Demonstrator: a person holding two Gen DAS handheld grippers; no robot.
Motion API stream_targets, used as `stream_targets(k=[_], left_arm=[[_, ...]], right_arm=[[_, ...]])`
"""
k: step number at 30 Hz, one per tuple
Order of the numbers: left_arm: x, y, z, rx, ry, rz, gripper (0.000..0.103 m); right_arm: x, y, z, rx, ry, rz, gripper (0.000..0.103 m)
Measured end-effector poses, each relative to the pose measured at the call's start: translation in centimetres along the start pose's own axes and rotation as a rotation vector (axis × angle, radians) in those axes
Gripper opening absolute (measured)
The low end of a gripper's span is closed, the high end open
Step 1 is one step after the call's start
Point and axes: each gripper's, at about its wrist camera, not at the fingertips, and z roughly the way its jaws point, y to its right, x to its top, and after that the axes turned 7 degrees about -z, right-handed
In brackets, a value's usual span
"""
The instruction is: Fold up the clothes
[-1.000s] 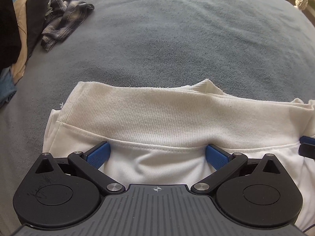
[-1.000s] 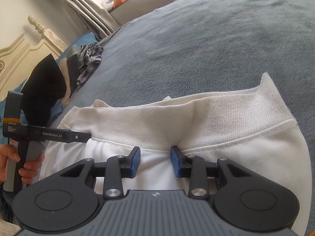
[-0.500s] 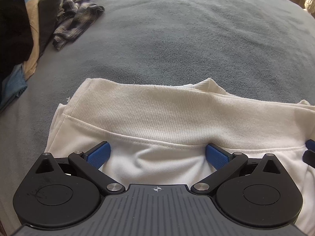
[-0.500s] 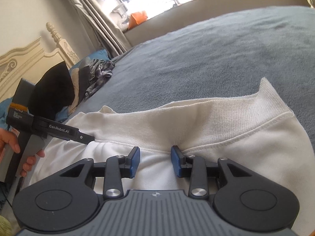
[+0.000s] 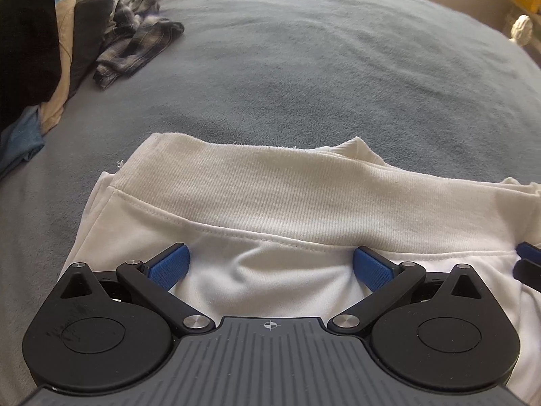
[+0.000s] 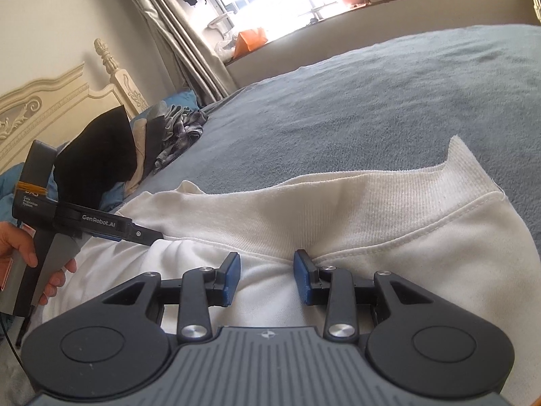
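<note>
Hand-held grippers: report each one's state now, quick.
Left hand-held gripper: open wide over the white garment, holding nothing.
Right hand-held gripper: open, fingers resting on the garment, nothing clamped.

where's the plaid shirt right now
The plaid shirt lies crumpled at the far left of the grey blanket in the left wrist view, beside the stacked clothes, well beyond the white garment.

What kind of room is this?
Most likely a bedroom. A white garment lies on a wide bed with a blue-grey blanket, there is a carved cream headboard, and curtains hang by a sunny window.
</note>
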Motion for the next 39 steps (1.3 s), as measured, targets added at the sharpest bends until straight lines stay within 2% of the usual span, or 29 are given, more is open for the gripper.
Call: stream_targets(k=[5, 16, 19, 21, 24, 26, 29, 32, 35, 37, 39], left_arm=[[0.1, 0.1, -0.1, 0.006, 0.011, 0.001, 0.103], [-1.1, -6.2, -7.6, -0.166, 0.092, -0.059, 0.103], [-3.9, -10.6, -12.2, -0.251, 0.143, -0.2, 0.103], [-6.4, -12.7, -14.3, -0.26, 0.179, -0.233, 0.103], [-10.0, -14.6, -15.4, -0.235, 0.217, -0.28, 0.103], [-11.8, -15.6, -15.5, -0.234, 0.227, -0.325, 0.101], [-13.6, -16.8, -15.1, -0.25, 0.222, -0.386, 0.098], [-14.5, -17.7, -14.7, -0.268, 0.208, -0.428, 0.088], [-15.5, -18.7, -14.2, -0.288, 0.192, -0.464, 0.072], [-16.1, -18.9, -14.0, -0.312, 0.17, -0.466, 0.068], [-16.5, -19.1, -13.7, -0.337, 0.156, -0.488, 0.063]], right_arm=[[0.1, -0.5, 0.3, -0.027, -0.008, -0.032, 0.037], [0.5, -0.3, 0.4, -0.02, -0.037, -0.018, 0.037], [1.0, -0.5, 0.5, -0.027, -0.06, -0.035, 0.037], [1.3, -0.7, 0.7, -0.033, -0.086, -0.058, 0.038], [2.7, -1.3, 0.6, -0.048, -0.148, -0.07, 0.039], [3.7, -1.3, -0.2, -0.047, -0.181, -0.006, 0.039], [3.6, -0.9, -4.1, 0.016, -0.142, 0.154, 0.04], [1.1, 0.0, -9.0, 0.053, -0.129, 0.336, 0.04], [-2.3, 1.1, -14.1, 0.01, -0.119, 0.496, 0.04], [-4.1, 1.6, -17.3, -0.031, -0.11, 0.578, 0.041], [-5.7, 2.0, -19.7, -0.029, -0.113, 0.654, 0.041]])
